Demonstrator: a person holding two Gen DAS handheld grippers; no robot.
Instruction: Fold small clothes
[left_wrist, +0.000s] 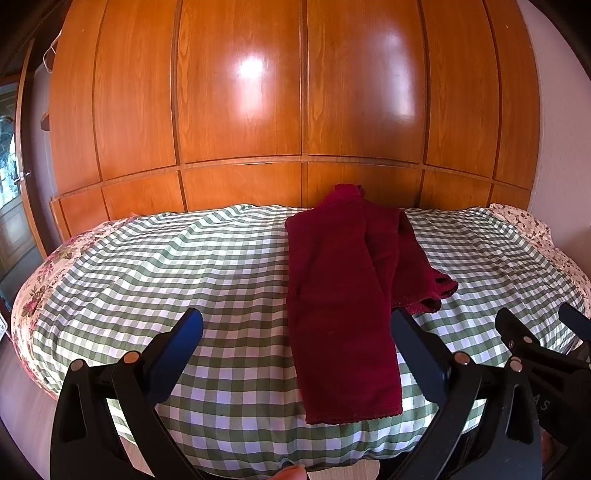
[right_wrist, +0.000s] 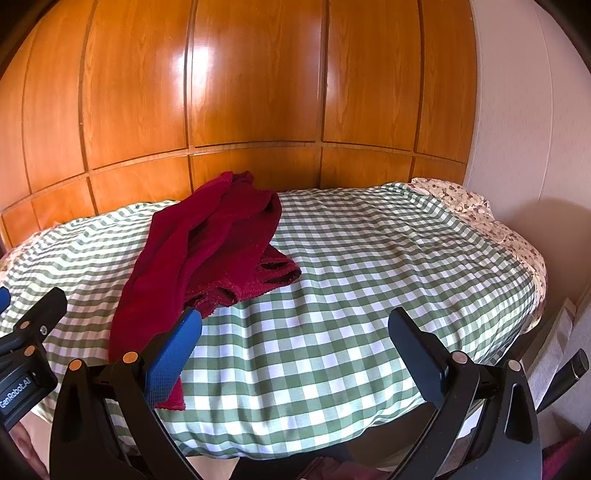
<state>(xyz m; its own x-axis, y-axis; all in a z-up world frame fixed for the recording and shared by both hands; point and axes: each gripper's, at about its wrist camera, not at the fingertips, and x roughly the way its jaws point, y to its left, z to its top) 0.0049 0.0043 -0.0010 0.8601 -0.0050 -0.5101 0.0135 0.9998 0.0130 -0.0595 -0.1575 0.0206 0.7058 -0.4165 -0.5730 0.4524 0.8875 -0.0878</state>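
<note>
Lying across the green checked bedspread (left_wrist: 184, 266) is a dark red garment (left_wrist: 340, 295), stretched lengthwise from the near edge of the bed toward the wooden wardrobe (left_wrist: 295, 92) behind it. It is only roughly laid out: one long panel runs straight down to a hemmed end near the front edge, while a second part is bunched and twisted off to its right side, ending in a crumpled opening (a sleeve or leg, hard to say which).

The left gripper (left_wrist: 295, 328) hangs just in front of the bed with its blue-padded fingers (left_wrist: 181, 347) spread wide and nothing between them. The long panel sits almost straight ahead of it, running along the line in which the fingers point. The right gripper (right_wrist: 295, 328) is likewise spread wide and empty, and from its view the garment (right_wrist: 207, 243) lies off to the left, with bare bedspread (right_wrist: 369, 258) directly ahead.

So the cloth's long axis runs away from the person, and the left gripper looks the nearer one to the hemmed near end; the right gripper seems closer to the bunched part. Folding has not started, by the look of it. The next move probably calls for straightening that twisted side flat before any fold, since a pinch taken now could catch two layers at once and drag the whole piece askew
</note>
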